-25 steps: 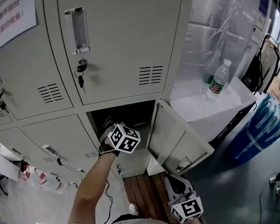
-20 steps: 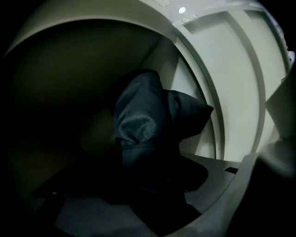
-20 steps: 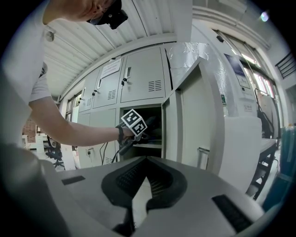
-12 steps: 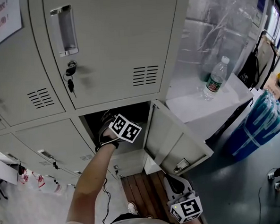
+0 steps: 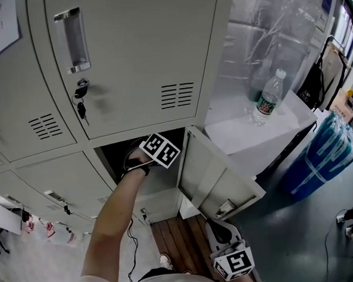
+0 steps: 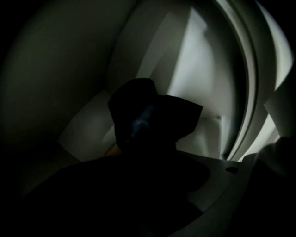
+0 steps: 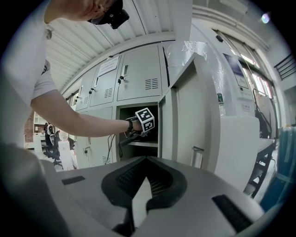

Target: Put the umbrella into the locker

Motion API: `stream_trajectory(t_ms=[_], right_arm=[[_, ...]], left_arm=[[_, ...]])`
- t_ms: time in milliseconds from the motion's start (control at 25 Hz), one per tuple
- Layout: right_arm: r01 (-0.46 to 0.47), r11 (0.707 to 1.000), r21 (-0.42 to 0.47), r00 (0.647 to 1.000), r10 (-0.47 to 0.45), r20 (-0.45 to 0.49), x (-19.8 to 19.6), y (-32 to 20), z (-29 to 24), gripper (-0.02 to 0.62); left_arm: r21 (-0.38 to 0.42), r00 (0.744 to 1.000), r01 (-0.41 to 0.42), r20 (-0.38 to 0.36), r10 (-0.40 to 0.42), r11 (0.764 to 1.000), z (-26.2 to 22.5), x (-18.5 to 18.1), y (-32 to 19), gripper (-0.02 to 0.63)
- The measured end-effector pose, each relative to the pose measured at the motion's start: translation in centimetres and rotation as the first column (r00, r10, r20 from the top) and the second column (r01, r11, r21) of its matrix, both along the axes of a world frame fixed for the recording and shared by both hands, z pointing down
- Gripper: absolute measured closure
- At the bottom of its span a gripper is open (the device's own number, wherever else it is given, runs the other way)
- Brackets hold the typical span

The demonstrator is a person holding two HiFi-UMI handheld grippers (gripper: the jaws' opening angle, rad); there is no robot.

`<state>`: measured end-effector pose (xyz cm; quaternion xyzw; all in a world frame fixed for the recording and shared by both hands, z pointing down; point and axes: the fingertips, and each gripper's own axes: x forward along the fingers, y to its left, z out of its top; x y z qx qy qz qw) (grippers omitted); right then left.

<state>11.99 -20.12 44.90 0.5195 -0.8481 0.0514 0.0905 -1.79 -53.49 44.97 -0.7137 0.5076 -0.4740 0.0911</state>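
Left gripper [image 5: 142, 152] inside open locker [image 5: 150, 195], jaws just opening, grip released: umbrella [image 6: 148, 118] between them, likely being left on locker floor.

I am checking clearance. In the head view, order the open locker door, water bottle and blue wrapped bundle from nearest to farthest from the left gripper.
From the left gripper, jaws just opening around the umbrella:
1. open locker door, just right of it.
2. water bottle, upper right.
3. blue wrapped bundle, far right.

head view: bright, even | left gripper view: near-black | edges: fisheye-warped
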Motion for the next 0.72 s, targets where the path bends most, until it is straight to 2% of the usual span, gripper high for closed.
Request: stream_trajectory(t_ms=[120, 280, 400, 600, 720], right_arm=[[-0.007, 1.000, -0.001, 1.000, 0.007, 0.000, 0.5, 0.0, 0.0, 0.580], [-0.022, 1.000, -0.008, 1.000, 0.022, -0.003, 1.0, 0.0, 0.1, 0.580], [-0.025, 1.000, -0.012, 1.000, 0.025, -0.008, 1.2, 0.1, 0.0, 0.580], [-0.030, 0.999, -0.013, 0.999, 0.030, -0.014, 1.3, 0.2, 0.0, 0.580], [-0.030, 1.000, -0.008, 0.999, 0.030, -0.014, 1.2, 0.4, 0.0, 0.580]], left_arm=[[0.013, 1.000, 0.007, 0.014, -0.007, 1.000, 0.8, -0.3, -0.6, 0.308], [0.026, 1.000, 0.005, -0.029, -0.005, 1.000, 1.5, -0.6, -1.6, 0.302], [0.057, 1.000, -0.014, -0.026, 0.016, 0.998, 1.6, -0.7, -2.0, 0.298], [0.044, 0.999, -0.015, -0.047, 0.017, 0.999, 1.4, -0.8, -2.6, 0.290], [0.100, 0.998, -0.036, -0.055, 0.041, 0.994, 0.7, -0.5, -2.4, 0.281]])
